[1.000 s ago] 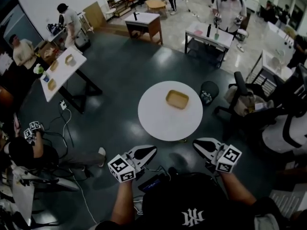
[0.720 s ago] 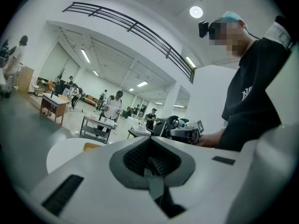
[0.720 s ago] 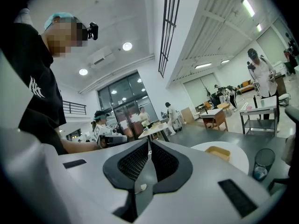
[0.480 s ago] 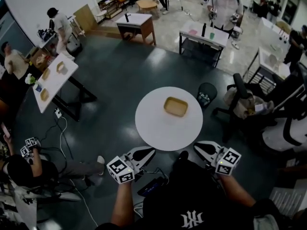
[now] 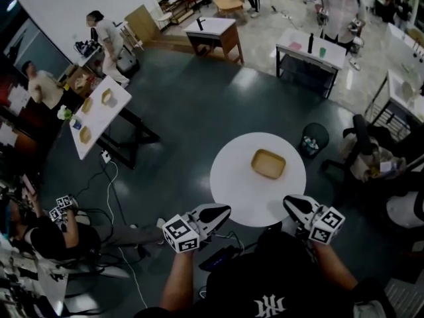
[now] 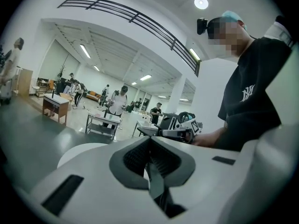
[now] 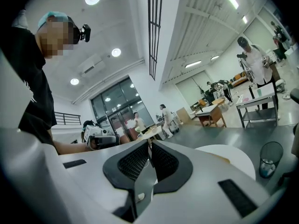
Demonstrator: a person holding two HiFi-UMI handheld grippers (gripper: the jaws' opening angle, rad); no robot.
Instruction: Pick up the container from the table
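Note:
A shallow tan container (image 5: 268, 163) sits right of centre on the round white table (image 5: 235, 184). Both grippers hang at the table's near edge, well short of the container. My left gripper (image 5: 225, 210) is shut and empty at the near left rim. My right gripper (image 5: 288, 201) is shut and empty at the near right rim. In the left gripper view the jaws (image 6: 150, 146) are closed together, with the table (image 6: 81, 150) low at the left. In the right gripper view the jaws (image 7: 150, 146) are also closed, and only a thin tan edge of the container (image 7: 218, 157) shows.
A black waste bin (image 5: 313, 140) stands just beyond the table on the right, with office chairs (image 5: 371, 158) further right. A long white table (image 5: 99, 114) with trays is at the left. A person (image 5: 46, 234) sits on the floor there, near cables (image 5: 112, 184).
Both grippers have come forward to the round table's near edge, which now lies between them. Their jaws have stayed shut.

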